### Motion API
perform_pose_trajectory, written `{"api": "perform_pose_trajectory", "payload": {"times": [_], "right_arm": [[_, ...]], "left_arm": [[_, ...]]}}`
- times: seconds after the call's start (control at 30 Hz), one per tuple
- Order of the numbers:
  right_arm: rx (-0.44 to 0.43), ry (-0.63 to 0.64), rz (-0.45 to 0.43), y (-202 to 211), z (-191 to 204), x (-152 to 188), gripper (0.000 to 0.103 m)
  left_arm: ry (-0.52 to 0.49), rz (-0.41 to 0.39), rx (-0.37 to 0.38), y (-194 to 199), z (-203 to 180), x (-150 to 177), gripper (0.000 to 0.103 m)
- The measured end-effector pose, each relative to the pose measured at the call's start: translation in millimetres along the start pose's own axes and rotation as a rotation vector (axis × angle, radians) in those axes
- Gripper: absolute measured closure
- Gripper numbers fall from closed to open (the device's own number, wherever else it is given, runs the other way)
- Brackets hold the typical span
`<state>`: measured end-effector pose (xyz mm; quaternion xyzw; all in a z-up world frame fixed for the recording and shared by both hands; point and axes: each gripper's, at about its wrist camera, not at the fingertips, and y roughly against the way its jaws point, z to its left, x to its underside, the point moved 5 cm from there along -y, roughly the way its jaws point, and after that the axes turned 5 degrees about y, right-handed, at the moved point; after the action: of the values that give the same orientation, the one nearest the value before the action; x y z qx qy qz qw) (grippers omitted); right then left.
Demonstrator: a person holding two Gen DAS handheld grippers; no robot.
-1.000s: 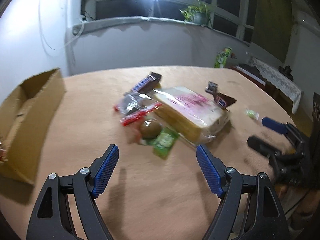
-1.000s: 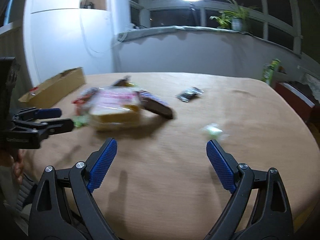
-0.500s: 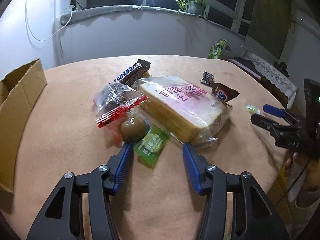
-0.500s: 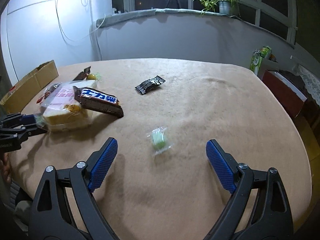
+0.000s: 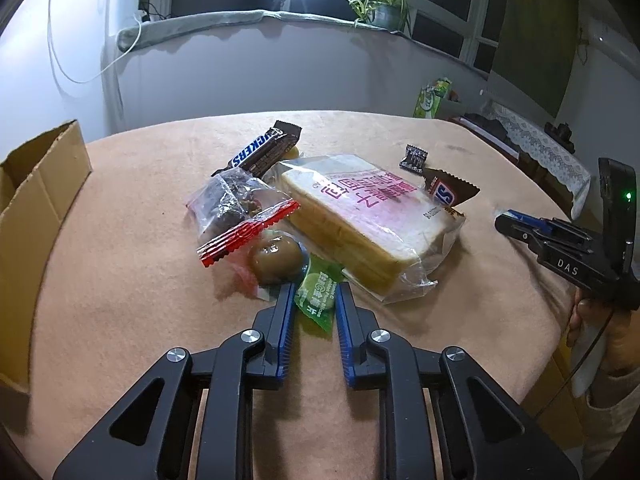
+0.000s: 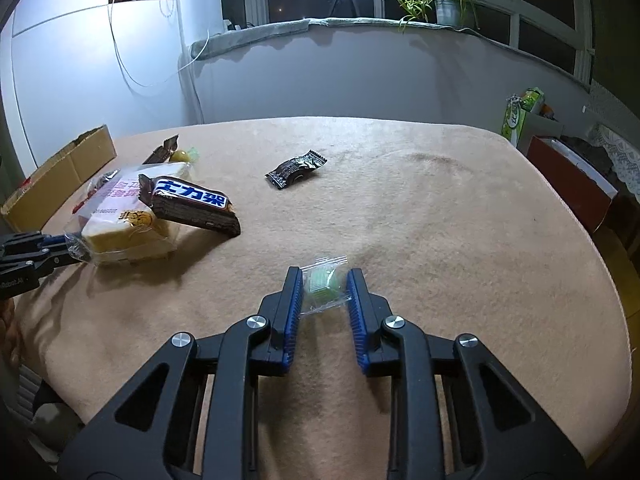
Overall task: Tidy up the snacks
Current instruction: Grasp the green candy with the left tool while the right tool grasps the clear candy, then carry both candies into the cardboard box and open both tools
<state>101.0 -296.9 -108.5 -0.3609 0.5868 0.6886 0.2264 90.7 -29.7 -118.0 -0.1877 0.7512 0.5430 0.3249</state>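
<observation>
My left gripper (image 5: 315, 289) is closing its jaws, and its blue pads touch both sides of a green lime-candy packet (image 5: 319, 300) at the near edge of the snack pile. Behind the packet lie a brown egg in a clear wrap (image 5: 276, 258), a red-edged bag of dark snacks (image 5: 236, 208), a bagged bread loaf (image 5: 360, 216) and two Snickers bars (image 5: 260, 150) (image 6: 192, 206). My right gripper (image 6: 325, 274) is shut on a small clear-wrapped green candy (image 6: 323, 283) that lies alone on the tan tablecloth (image 6: 440, 240).
An open cardboard box (image 5: 36, 200) stands at the table's left edge. A small black packet (image 6: 296, 170) lies alone further back. The rounded table edge runs close on the right, with a red box (image 6: 568, 184) beyond it. A person's hand (image 5: 592, 320) holds the right gripper.
Both grippers went from wide open to closed. The left one moved up to the green packet and pinched it. The right one swung right to the small green candy and shut on it.
</observation>
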Motion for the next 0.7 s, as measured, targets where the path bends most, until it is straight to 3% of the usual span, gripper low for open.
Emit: {"api": "perform_pose_trajectory", "payload": {"times": [0.3, 0.7], "right_arm": [[-0.029, -0.056, -0.045, 12.3, -1.7, 3.8, 0.08], [-0.042, -0.054, -0.075, 24.8, 6.1, 0.7, 0.08]], "left_arm": [[0.039, -0.021, 0.031, 8.5, 3.8, 2.2, 0.096], [0.053, -0.037, 0.048, 18.8, 5.4, 6.9, 0.097]]}}
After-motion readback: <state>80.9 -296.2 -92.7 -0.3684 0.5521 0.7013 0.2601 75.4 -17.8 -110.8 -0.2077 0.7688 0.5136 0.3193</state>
